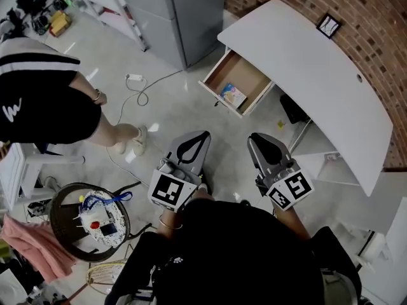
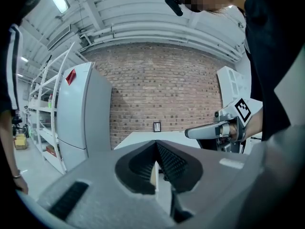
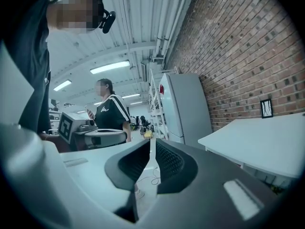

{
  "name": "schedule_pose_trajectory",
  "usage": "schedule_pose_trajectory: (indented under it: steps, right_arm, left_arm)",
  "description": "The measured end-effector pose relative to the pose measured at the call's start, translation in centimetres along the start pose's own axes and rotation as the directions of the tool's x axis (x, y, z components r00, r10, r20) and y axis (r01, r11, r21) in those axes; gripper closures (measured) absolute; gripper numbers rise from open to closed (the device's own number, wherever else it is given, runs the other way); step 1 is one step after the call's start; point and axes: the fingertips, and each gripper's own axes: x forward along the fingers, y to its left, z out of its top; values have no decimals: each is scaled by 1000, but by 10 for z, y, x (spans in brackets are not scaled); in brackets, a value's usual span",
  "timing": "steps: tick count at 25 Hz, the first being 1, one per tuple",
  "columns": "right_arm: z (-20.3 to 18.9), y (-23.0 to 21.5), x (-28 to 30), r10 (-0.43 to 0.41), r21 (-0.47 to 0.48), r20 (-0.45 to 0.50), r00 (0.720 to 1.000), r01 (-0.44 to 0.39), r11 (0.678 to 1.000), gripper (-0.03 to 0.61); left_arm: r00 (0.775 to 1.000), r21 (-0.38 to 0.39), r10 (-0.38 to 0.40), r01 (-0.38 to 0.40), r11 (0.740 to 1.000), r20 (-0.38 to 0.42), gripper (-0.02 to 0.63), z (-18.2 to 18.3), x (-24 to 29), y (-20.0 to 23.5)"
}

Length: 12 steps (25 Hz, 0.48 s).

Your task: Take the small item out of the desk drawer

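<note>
Left claw [image 2: 155,144]: jaws fully together, nothing between them. Held low in the centre of the head view, pointing toward the desk.

Right claw [image 3: 152,144]: jaws parted by a thin slit only, nothing between them. Held beside the left claw, a little to its right in the head view.

Small item [image 1: 233,96]: flat and coloured, blue and yellow; its kind is too small to tell. It lies on the drawer floor near the front wall, well apart from both claws.

Drawer [image 1: 248,76]: pulled out and open, with a pale wood floor, above the claws in the frame.

Surface [image 1: 305,62]: white and curved, running down the right of the frame, with a small framed picture [image 1: 329,25] on it against the brick wall [image 1: 362,11].

Floor: a white cable [image 1: 141,89] lies loose left of the drawer; a bystander [image 1: 44,100] stands at the left.

Hazards, as judged: the slit looks too narrow for the item, so a claw would likely push it along. Because it lies flat, a pinch may slip. Its place by the front wall invites a knock that jolts the drawer. The cable could catch a foot.
</note>
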Motion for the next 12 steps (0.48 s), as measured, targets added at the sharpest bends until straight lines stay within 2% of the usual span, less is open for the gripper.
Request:
schedule_pose_trajectory:
  steps: [12]
  right_arm:
    - [4,2,52,-91,0,-14,996,91,996,541]
  left_arm:
    - [997,-5,-71,71,997,3,623,-1,2,62]
